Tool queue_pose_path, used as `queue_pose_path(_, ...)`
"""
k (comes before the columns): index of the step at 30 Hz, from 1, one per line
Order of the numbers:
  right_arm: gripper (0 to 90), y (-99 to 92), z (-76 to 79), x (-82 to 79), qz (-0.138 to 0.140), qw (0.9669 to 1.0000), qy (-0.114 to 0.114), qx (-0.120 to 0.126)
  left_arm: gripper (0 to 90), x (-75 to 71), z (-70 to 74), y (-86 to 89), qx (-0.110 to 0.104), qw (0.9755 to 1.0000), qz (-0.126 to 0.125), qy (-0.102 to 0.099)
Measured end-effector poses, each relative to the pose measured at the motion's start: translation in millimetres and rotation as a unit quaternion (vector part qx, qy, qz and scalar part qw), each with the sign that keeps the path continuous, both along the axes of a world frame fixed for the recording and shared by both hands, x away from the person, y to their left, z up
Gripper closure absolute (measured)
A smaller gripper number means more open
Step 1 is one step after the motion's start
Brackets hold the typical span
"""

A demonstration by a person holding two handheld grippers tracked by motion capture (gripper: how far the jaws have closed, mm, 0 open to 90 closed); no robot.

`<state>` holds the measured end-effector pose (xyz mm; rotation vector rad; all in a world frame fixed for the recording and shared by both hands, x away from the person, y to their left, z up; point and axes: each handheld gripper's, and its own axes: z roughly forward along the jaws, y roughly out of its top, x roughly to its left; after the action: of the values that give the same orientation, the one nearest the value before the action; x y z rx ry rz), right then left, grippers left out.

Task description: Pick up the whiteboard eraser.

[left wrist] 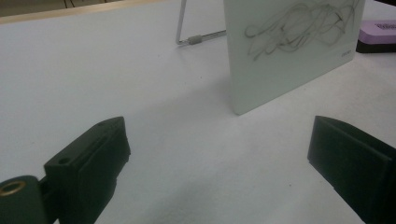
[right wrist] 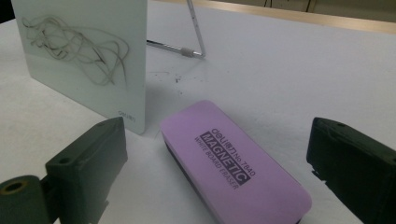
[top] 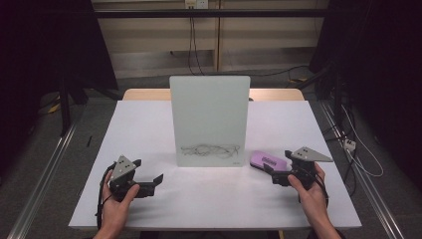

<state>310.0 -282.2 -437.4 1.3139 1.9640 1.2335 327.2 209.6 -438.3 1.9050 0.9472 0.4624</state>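
Note:
A small whiteboard (top: 209,119) stands upright on a wire stand in the middle of the white table, with black scribbles (top: 211,150) along its bottom edge. A purple magnetic eraser (top: 267,160) lies flat just right of the board. My right gripper (top: 271,174) is open right beside the eraser; in the right gripper view the eraser (right wrist: 238,168) lies between the spread jaws, untouched. My left gripper (top: 154,181) rests open at the front left, pointing toward the board (left wrist: 289,46), with nothing between its jaws. The eraser (left wrist: 379,35) peeks out behind the board's far edge.
The white table (top: 149,129) has bare surface on both sides of the board and along the front. The board's metal stand (right wrist: 187,49) reaches back behind it. Dark equipment and cables flank the table on the floor.

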Motion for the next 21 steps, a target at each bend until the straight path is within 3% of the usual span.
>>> queue_pose_path(6,8.3,-0.5,2.4,4.9,-0.003,1.0000,0.004,0.007,5.4,-0.7,0.5,-1.0,0.000,1.0000,-0.004,-0.004)
queue_pose_path(11,8.3,1.5,8.5,12.8,0.012,0.9998,0.008,-0.015,5.4,1.0,0.1,-1.1,-0.001,1.0000,-0.003,-0.004)
queue_pose_path(12,8.7,0.7,11.8,20.8,0.024,0.9993,0.022,-0.020,5.4,0.9,0.8,-0.6,0.003,1.0000,-0.006,-0.006)
queue_pose_path(13,8.7,0.7,11.8,20.8,0.024,0.9993,0.022,-0.020,5.4,0.8,0.9,-0.6,0.003,1.0000,-0.005,-0.007)
queue_pose_path(16,7.4,0.8,17.2,37.7,0.046,0.9969,0.045,-0.046,5.3,2.1,-0.2,-0.3,0.000,1.0000,-0.003,-0.007)
queue_pose_path(21,8.9,2.0,22.9,58.2,0.076,0.9943,0.060,-0.045,5.4,3.6,-0.9,1.6,0.005,1.0000,-0.001,-0.008)
